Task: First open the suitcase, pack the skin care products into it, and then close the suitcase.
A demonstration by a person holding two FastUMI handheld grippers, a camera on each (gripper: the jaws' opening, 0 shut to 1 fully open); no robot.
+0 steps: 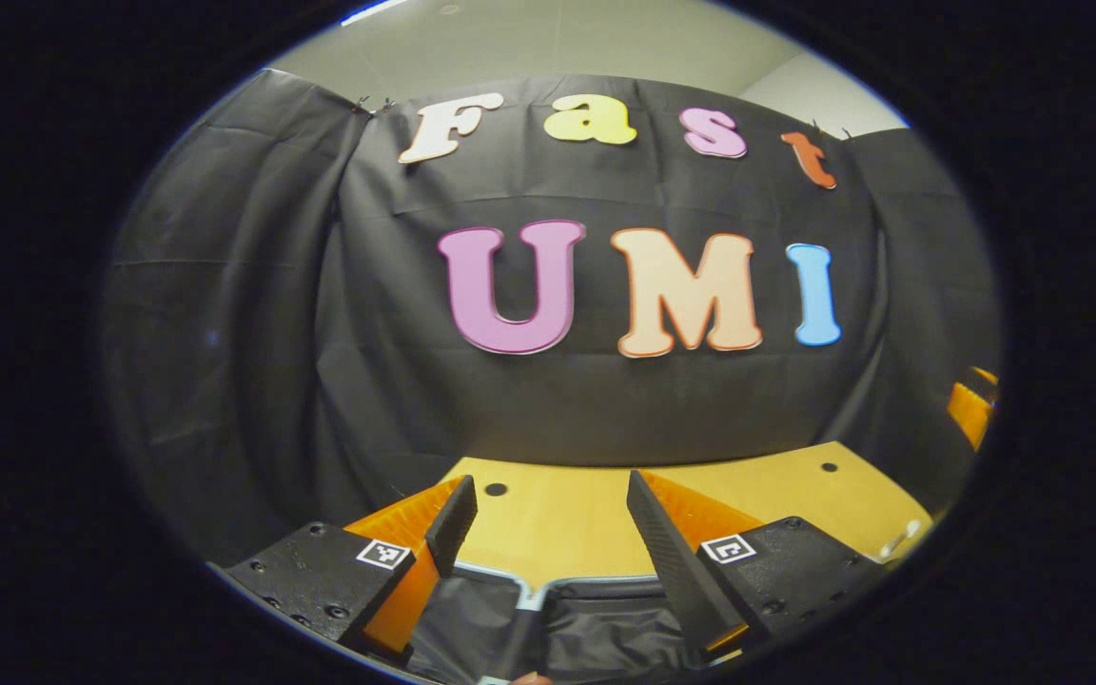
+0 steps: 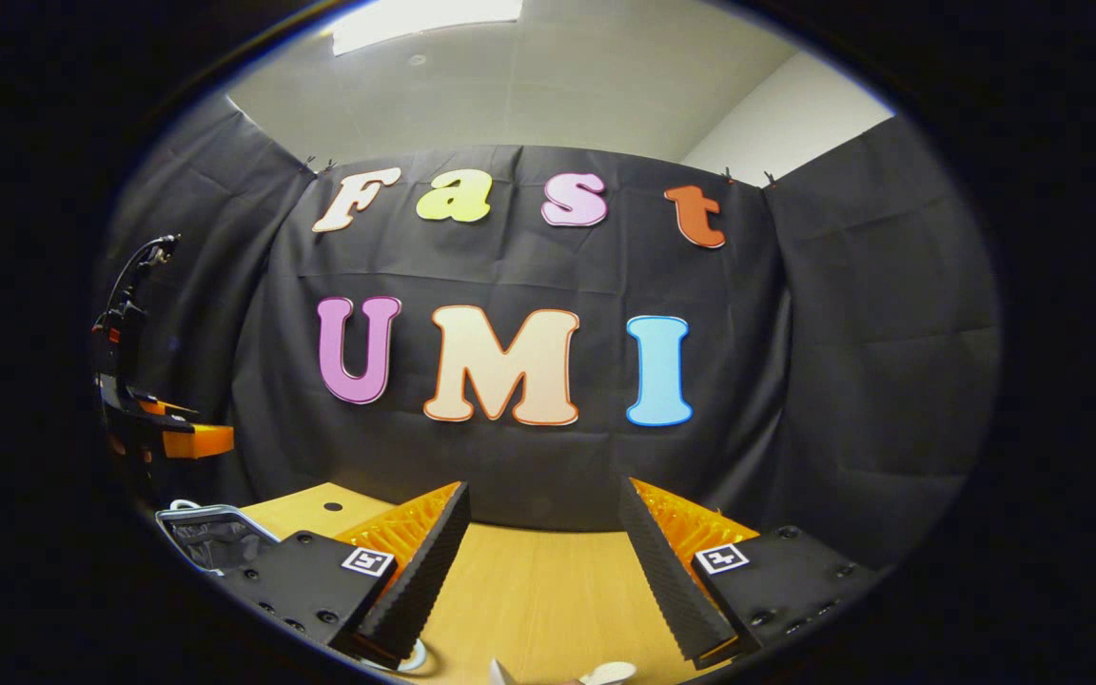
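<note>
The suitcase (image 1: 548, 609) lies open at bottom centre, packing seemingly unfinished (closing too), with both grippers' jaws spread, empty.

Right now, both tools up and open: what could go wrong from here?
1. The left tool hangs just above the open suitcase; a straight drop could catch its silver rim.
2. In the right gripper view, small white items lie at the very bottom edge, barely visible, so the right tool might come down on them blind.
</note>
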